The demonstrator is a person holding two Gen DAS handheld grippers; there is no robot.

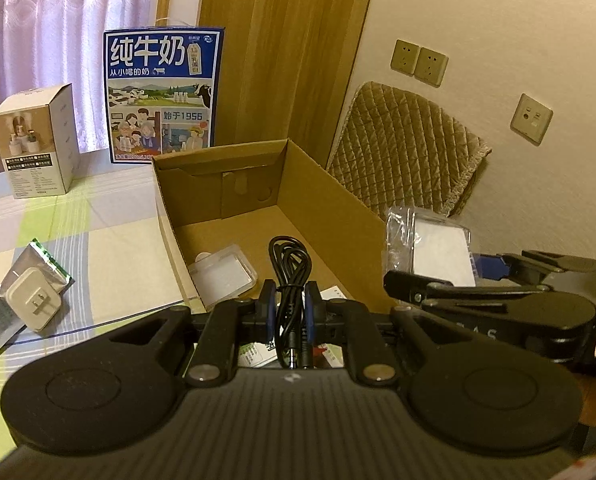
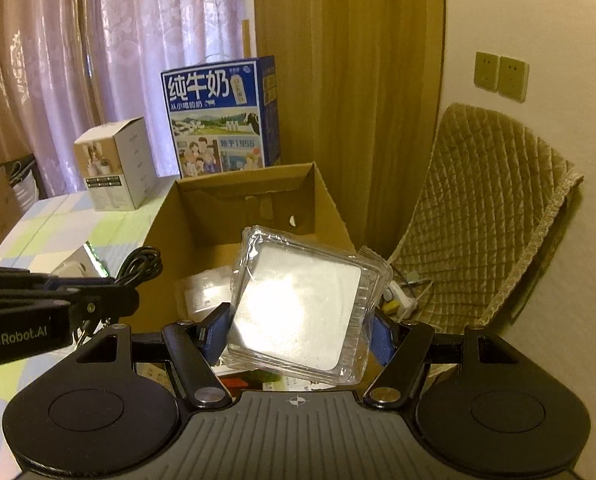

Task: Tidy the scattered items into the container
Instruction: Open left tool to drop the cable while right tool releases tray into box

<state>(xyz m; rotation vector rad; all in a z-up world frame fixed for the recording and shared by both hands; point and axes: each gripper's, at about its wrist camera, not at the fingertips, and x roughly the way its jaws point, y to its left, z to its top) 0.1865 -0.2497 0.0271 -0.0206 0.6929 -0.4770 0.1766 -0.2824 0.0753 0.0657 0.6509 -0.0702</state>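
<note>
A coiled black cable (image 1: 289,276) is clamped in the left gripper (image 1: 289,304) and a clear plastic case (image 2: 304,308) in the right gripper (image 2: 298,330), both poised at the cardboard box (image 1: 330,196). If released short of its near rim, either could be dropped onto the table (image 1: 97,248).
</note>
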